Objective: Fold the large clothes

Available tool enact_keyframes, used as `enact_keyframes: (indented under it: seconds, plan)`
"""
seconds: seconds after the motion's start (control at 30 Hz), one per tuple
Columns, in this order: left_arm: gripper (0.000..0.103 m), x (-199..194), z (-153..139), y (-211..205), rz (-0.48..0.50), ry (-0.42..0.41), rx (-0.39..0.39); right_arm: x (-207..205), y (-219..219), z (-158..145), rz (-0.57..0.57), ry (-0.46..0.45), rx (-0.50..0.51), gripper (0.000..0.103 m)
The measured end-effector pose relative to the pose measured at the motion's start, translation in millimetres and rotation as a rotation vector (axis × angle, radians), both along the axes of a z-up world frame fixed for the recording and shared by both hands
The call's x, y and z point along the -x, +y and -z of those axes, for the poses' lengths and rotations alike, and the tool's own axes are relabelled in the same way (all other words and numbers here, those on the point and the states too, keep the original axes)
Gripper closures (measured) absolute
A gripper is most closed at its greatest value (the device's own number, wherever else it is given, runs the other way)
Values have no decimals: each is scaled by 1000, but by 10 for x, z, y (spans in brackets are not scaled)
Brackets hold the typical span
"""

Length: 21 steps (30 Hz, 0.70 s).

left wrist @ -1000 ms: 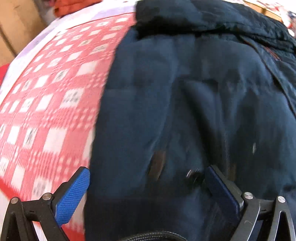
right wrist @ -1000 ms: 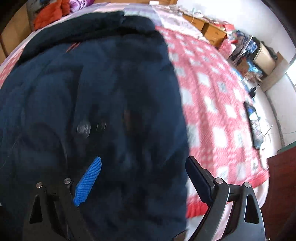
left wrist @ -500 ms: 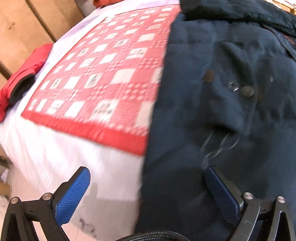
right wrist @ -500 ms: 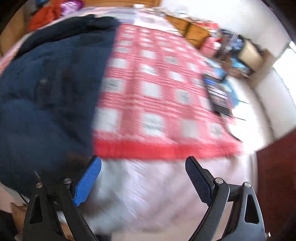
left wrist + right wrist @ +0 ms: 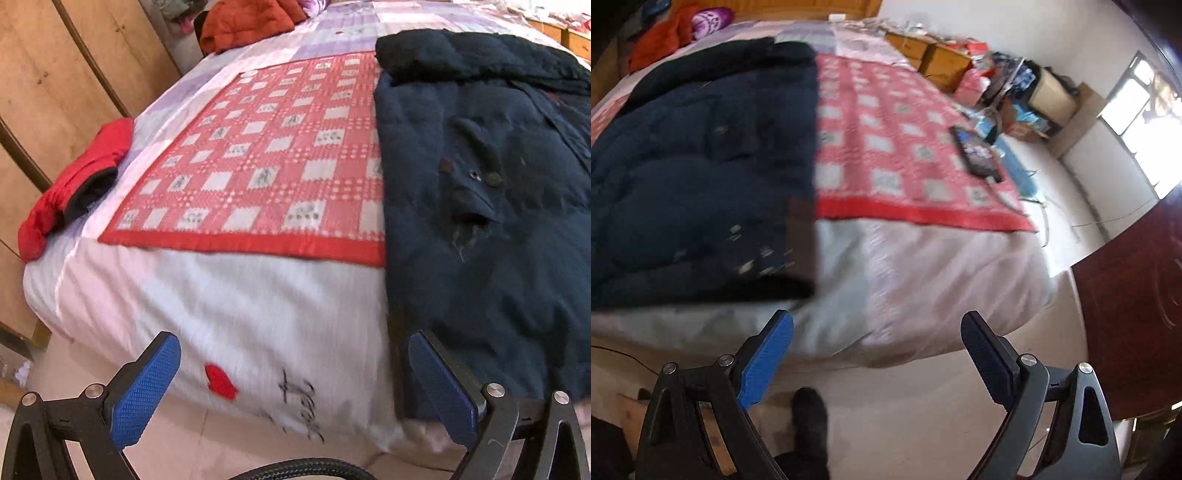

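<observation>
Red garment (image 5: 70, 184) left-view only; dark remote (image 5: 977, 153) right-view only.

The right claw (image 5: 877, 356) gapes empty off the bed's (image 5: 923, 280) foot, navy coat (image 5: 701, 177) lying flat.

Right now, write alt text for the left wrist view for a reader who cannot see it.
A dark navy padded coat lies flat on the right side of a bed, over a red-and-white checked blanket. The open left tool, blue-padded and empty, hangs off the white foot of the bed; a red garment lies at its left edge.
</observation>
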<state>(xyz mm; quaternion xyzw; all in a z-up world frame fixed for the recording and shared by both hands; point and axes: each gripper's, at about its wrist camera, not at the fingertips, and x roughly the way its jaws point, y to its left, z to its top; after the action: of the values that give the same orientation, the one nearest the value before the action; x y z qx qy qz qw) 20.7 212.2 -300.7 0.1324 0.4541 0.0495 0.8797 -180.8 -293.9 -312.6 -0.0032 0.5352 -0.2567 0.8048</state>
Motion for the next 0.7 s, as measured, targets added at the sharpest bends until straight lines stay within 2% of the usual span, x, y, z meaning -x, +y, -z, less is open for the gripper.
enact_keyframes:
  seconds: [0.2,0.43,0.57,0.7]
  plan:
    - [1,272,175,-13,-23,41,14,-42,55,114,-16,5,-11,9]
    - [1,474,409,82,-48,75,19,22,-50,163,37,15,-20,9]
    - [1,411,542,101,-77,65,50,0,24,213,12,18,-18,9]
    - [1,266,676,25,-62,49,55,-10,63,290,13,14,-23,9]
